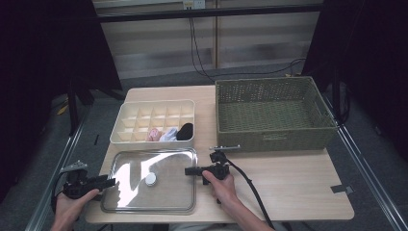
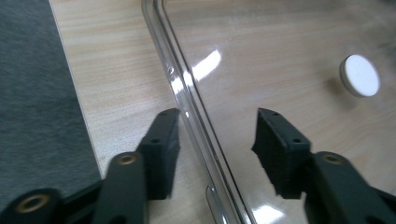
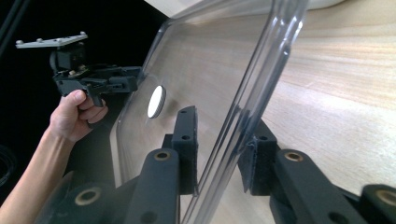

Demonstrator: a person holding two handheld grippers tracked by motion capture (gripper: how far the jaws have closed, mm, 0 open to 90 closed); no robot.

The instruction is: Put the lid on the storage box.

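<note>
clear lid (image 1: 144, 192) lies flat on the table (image 1: 288, 187), its edges between the open jaws of left gripper (image 1: 109, 182) and right gripper (image 1: 188, 171); next both must close and lift it toward the divided box (image 1: 126, 111).

A light wooden table (image 1: 288, 183) carries everything here. At its near left corner lies a clear plastic lid (image 1: 168, 192), flat on the wood, with a small white round knob (image 1: 151, 179) at its middle; its left rim runs close along the table's left edge. Behind it, toward the far left corner, sits a cream divided organiser box (image 1: 126, 122). A green woven basket (image 1: 274, 139) fills the far right corner. The near right part is bare wood.
</note>
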